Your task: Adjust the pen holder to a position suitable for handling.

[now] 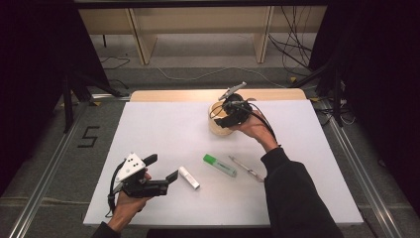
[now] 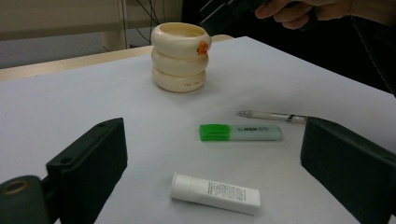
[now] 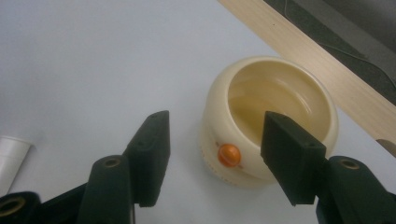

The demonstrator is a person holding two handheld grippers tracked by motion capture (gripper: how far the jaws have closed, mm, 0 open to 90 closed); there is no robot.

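Observation:
A cream ribbed cup (image 1: 216,127) with an orange dot (image 3: 229,155) stands at the far middle of the white table (image 1: 148,129). My right gripper (image 1: 225,118) hovers over it, open, with one jaw above the cup's mouth and the other outside its wall in the right gripper view (image 3: 217,120); the cup (image 3: 275,98) is empty. My left gripper (image 1: 162,167) is open near the front left. Its jaws stand wide apart in the left gripper view (image 2: 212,140), facing a white tube (image 2: 215,192), a green highlighter (image 2: 240,132) and a clear pen (image 2: 271,115).
The white tube (image 1: 188,177), green highlighter (image 1: 219,165) and pen (image 1: 246,168) lie in a row at the front middle. A wooden strip (image 1: 213,94) edges the table's far side. Cables and shelf legs are on the floor beyond.

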